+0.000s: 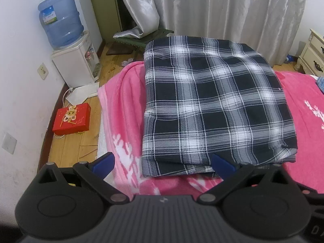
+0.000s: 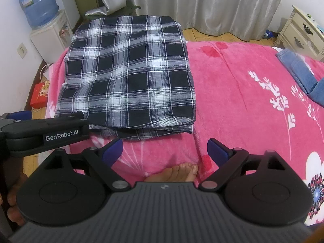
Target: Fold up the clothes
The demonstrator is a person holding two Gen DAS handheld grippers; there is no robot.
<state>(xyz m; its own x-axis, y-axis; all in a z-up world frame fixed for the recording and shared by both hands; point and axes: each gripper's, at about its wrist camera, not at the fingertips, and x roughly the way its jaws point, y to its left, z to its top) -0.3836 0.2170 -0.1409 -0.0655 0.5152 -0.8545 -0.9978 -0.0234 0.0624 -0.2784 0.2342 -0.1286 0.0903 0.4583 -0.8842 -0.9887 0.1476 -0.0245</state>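
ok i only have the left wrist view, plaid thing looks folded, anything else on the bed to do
Observer: Yes, folded blue jeans lie on the pink blanket, well right of the plaid garment.
Operator: right gripper holding anything
Observer: No, the right gripper is open over bare blanket.
Operator: anything in its way
Observer: A bare foot rests on the blanket just below it.

a home bedroom: pink floral blanket (image 2: pixel 232 81) on a bed, curtains (image 2: pixel 202 4), nightstand (image 2: pixel 301 34), water dispenser (image 1: pixel 77 64).
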